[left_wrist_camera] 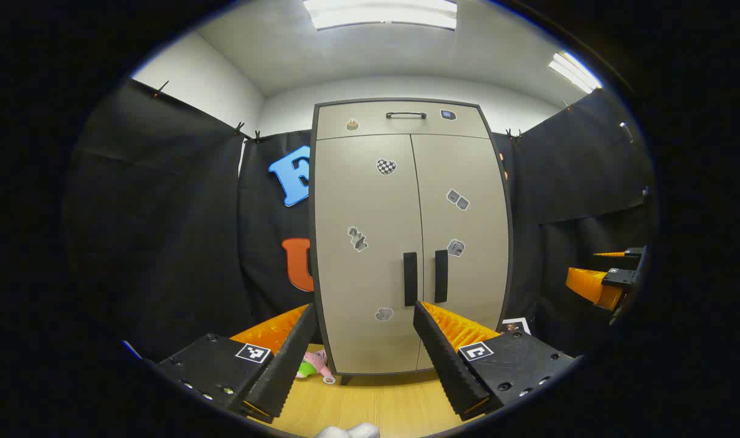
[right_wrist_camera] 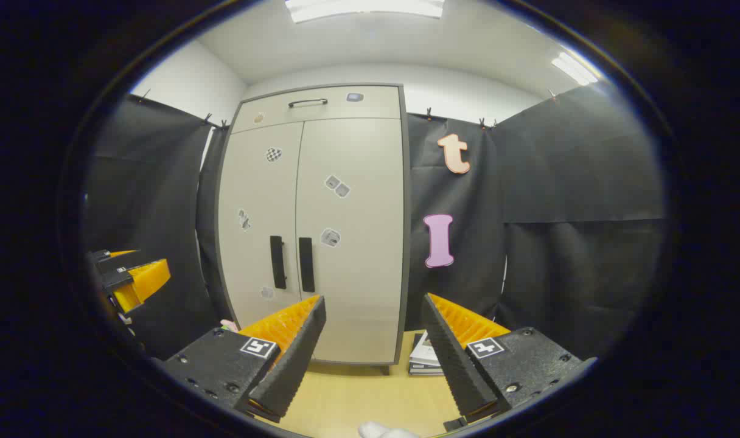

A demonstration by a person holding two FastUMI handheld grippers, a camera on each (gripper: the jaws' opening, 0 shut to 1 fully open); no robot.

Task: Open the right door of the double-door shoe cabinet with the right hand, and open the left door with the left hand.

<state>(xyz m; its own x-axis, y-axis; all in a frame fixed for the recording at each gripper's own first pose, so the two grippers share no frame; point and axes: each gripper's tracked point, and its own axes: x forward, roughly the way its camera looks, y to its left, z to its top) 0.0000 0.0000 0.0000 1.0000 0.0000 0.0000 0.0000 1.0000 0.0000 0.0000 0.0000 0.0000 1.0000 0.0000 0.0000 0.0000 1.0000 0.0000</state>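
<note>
Standing shut at the back of the booth on a pale wooden floor point(left_wrist_camera: 376, 404): a tall beige double-door shoe cabinet with a dark frame point(left_wrist_camera: 409, 182), both leaves closed flush, a thin seam running between them. Nothing of the task done as yet, judging by that seam; both doors waiting to be pulled.

Facing the left tongs: the left door point(left_wrist_camera: 364, 255), dotted with small grey stickers. Beside it, the right door point(right_wrist_camera: 352, 243), likewise closed. Sitting above both, a shallow top drawer with a slim dark bar pull point(left_wrist_camera: 406, 114).

Hanging side by side near the seam, low on the doors: the left door's black vertical handle point(left_wrist_camera: 410, 278) and the right door's black vertical handle point(right_wrist_camera: 306, 264), neither one touched.

Hovering well short of the cabinet, the left tongs point(left_wrist_camera: 365, 340), spread wide and gripping nothing. Hovering likewise, off to the cabinet's right, the right tongs point(right_wrist_camera: 373, 331), spread wide and empty.

Lying on the floor by the cabinet's right foot, a small stack of magazines point(right_wrist_camera: 425, 356); by its left foot, a small pink and green toy point(left_wrist_camera: 312, 364).

Remaining, in all likelihood: closing in on each handle, gripping it, swinging each door outward.
</note>
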